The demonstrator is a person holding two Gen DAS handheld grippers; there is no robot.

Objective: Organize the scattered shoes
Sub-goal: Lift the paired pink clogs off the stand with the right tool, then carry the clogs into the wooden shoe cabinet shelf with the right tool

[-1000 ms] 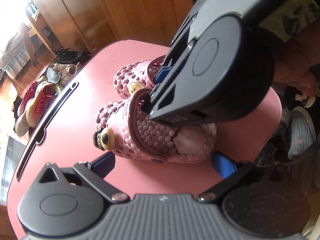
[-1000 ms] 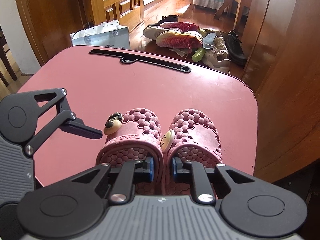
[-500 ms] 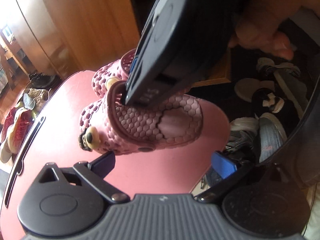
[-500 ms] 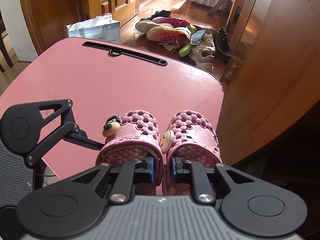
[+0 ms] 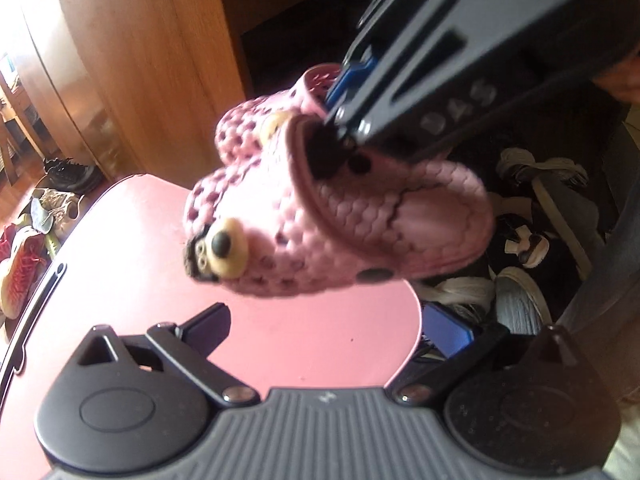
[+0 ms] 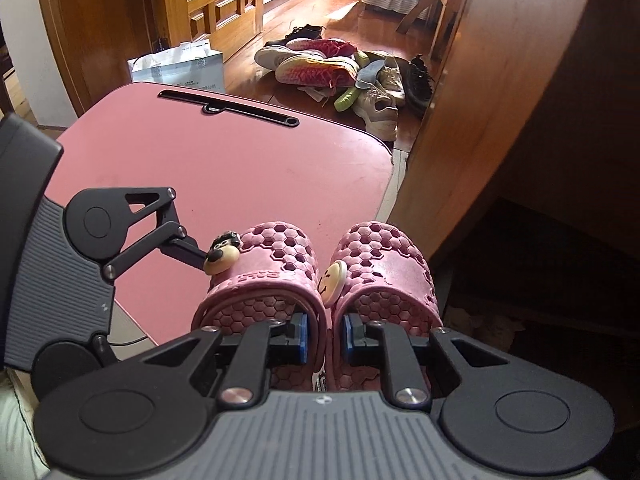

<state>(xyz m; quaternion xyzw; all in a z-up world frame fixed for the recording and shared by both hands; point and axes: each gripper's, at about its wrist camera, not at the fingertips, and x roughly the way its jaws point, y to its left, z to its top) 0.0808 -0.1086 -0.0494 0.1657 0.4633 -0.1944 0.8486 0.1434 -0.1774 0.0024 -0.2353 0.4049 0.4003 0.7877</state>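
Note:
A pair of pink honeycomb clogs point(image 6: 320, 276) hangs in the air, off the pink table point(image 6: 220, 168) and over its right edge. My right gripper point(image 6: 325, 340) is shut on the two inner walls of the clogs, pinched together, one finger inside each shoe. The left clog carries a bear charm point(image 6: 222, 256), the right one a smiley charm point(image 6: 334, 282). In the left wrist view the clogs point(image 5: 340, 220) show side-on under the right gripper point(image 5: 340, 116). My left gripper point(image 5: 328, 328) is open and empty, just beside the left clog.
A heap of sneakers point(image 6: 340, 72) lies on the wooden floor beyond the table, by a white bag point(image 6: 176, 68). A wooden cabinet point(image 6: 500, 100) stands to the right of the table. More shoes point(image 5: 540, 240) lie in the dark space below the cabinet.
The right gripper has lifted the clogs off the table and carried them right, past its edge. The left gripper followed alongside, still open.

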